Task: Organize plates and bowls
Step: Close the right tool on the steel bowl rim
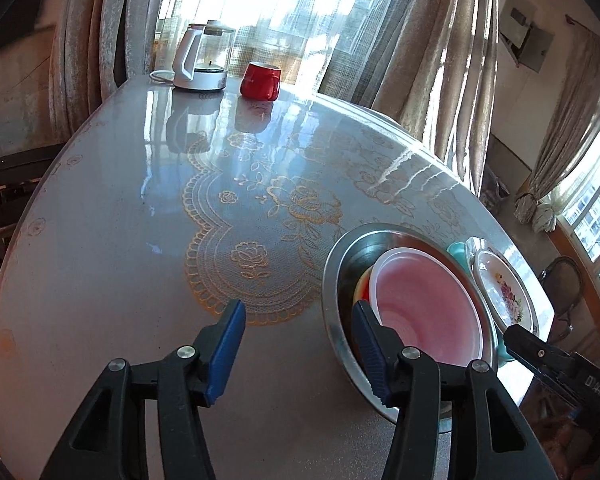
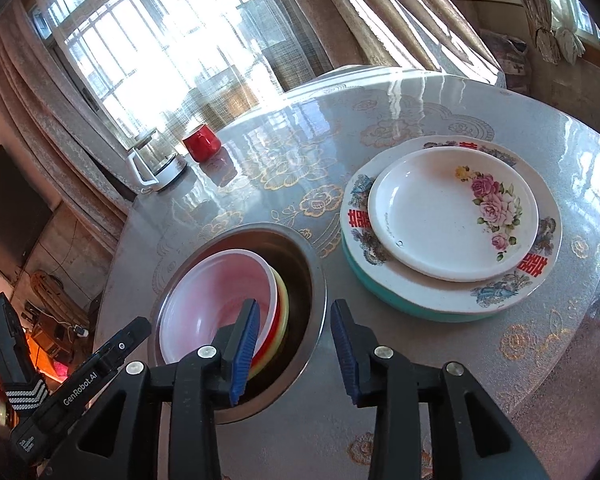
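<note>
A steel bowl (image 2: pixel 314 280) sits on the round table and holds nested bowls: a pink one (image 2: pixel 216 300) on top, yellow and red rims under it. Right of it is a plate stack: a small rose plate (image 2: pixel 440 216) on a larger patterned plate (image 2: pixel 500 288) on a teal plate (image 2: pixel 380 292). My right gripper (image 2: pixel 296 344) is open, its jaws astride the steel bowl's near rim. My left gripper (image 1: pixel 300 344) is open and empty; its right finger (image 1: pixel 370 344) is over the steel bowl's (image 1: pixel 336 280) left rim, beside the pink bowl (image 1: pixel 428 304). The plate stack (image 1: pixel 504 292) shows beyond.
A glass kettle (image 1: pixel 204 60) and a red cup (image 1: pixel 260 80) stand at the far edge of the table by the curtained window. The table (image 1: pixel 140 240) has a glossy floral cover. A chair (image 1: pixel 564 280) stands past the table's right edge.
</note>
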A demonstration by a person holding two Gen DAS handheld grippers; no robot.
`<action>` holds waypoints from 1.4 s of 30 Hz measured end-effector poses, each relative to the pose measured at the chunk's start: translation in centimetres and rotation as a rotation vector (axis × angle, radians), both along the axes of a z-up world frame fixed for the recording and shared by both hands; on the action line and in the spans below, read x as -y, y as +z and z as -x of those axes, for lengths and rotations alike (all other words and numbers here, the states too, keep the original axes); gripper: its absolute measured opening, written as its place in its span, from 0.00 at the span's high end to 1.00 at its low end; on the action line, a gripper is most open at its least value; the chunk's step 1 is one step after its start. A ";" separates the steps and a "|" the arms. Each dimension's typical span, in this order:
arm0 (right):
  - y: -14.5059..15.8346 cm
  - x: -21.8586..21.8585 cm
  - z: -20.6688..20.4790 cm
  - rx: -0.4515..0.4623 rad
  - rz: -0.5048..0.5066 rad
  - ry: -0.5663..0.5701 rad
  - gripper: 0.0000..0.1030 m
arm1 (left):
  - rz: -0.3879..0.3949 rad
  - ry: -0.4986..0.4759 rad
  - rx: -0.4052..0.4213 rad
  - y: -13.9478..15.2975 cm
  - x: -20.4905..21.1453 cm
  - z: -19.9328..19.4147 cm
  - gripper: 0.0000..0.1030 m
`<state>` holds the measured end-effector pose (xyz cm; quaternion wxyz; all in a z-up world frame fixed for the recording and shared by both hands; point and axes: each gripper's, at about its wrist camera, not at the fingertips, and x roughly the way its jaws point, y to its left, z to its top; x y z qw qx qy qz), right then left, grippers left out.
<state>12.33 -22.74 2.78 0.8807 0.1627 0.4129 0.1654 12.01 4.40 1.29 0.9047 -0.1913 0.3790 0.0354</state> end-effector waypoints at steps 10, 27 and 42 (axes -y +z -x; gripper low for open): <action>-1.9 -0.5 -0.5 -0.091 0.030 -0.001 0.64 | 0.050 -0.072 -0.048 -0.3 0.6 -0.4 0.63; -3.5 -1.3 -1.9 -0.128 0.076 0.005 0.66 | 0.077 -0.173 -0.071 -0.6 1.1 -1.4 0.83; -4.2 -1.9 -2.0 -0.117 0.032 0.071 0.79 | 0.088 -0.244 -0.067 -0.8 1.1 -1.5 0.83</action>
